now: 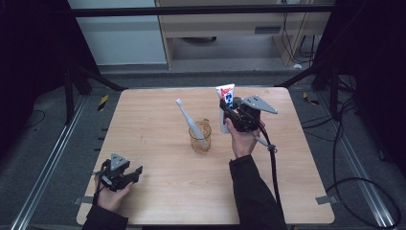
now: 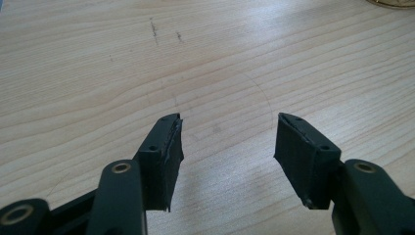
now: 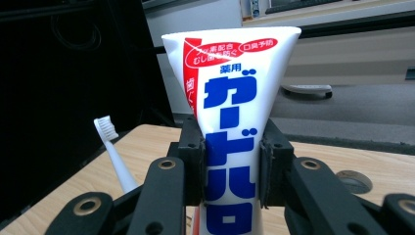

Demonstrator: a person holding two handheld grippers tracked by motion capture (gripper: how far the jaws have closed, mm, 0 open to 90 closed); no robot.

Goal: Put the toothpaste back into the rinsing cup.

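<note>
A white toothpaste tube (image 1: 226, 103) with blue and red print stands upright in my right gripper (image 1: 225, 109), lifted above the table just right of the cup. In the right gripper view both pads press on the tube (image 3: 230, 142) at mid-height, flat end up. A white toothbrush (image 1: 188, 118) leans in an amber glass cup (image 1: 200, 137) at the table's middle; its bristle head (image 3: 105, 128) shows left of the tube. My left gripper (image 1: 136, 173) rests near the front left corner, jaws open over bare wood (image 2: 227, 147), nothing between them.
The wooden table (image 1: 158, 191) has a round cable hole (image 3: 353, 180) at the far side. Black frame rails and cables run along the floor on both sides. A cable trails from the right gripper down the right forearm.
</note>
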